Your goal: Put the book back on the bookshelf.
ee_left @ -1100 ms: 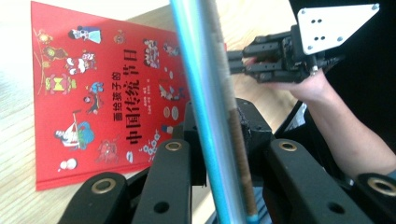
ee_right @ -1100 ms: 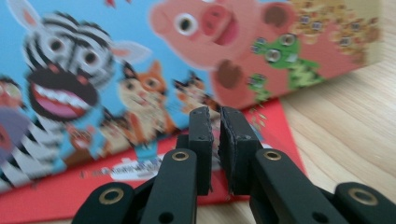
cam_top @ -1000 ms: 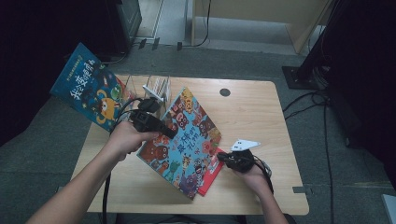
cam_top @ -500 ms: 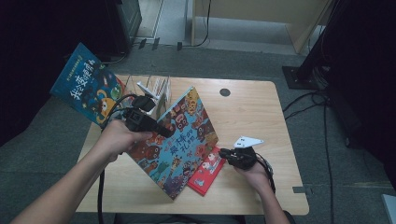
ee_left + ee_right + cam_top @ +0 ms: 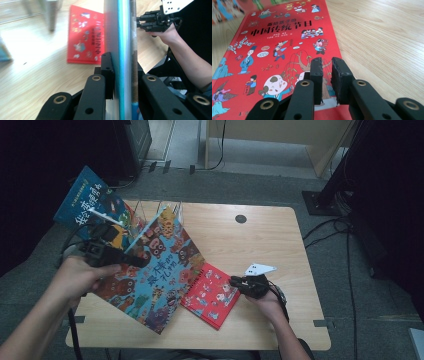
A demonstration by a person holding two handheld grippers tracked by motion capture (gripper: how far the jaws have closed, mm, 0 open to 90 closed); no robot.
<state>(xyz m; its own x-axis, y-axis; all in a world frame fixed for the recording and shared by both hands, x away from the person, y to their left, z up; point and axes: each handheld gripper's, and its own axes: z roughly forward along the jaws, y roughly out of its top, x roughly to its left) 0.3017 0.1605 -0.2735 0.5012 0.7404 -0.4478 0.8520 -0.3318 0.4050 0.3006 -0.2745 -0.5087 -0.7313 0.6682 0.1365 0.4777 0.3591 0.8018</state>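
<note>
In the high view the left gripper, at the left of the frame, pinches the top edge of a large picture book with a busy, colourful cover. The book is tilted up off the tabletop, its lower corner toward the bottom centre of the frame. In the left gripper view the book's edge runs as a vertical band between the two black jaws, which press on it from both sides.

A red picture book lies flat on the tabletop, just right of the lifted book and partly under it. The right gripper, at the lower right of centre, rests at the red book's right edge. In the right gripper view its jaws have just been opening; a narrow gap shows between them with nothing in it, above the red cover.

A blue book leans at the upper left, beside a wire rack.
</note>
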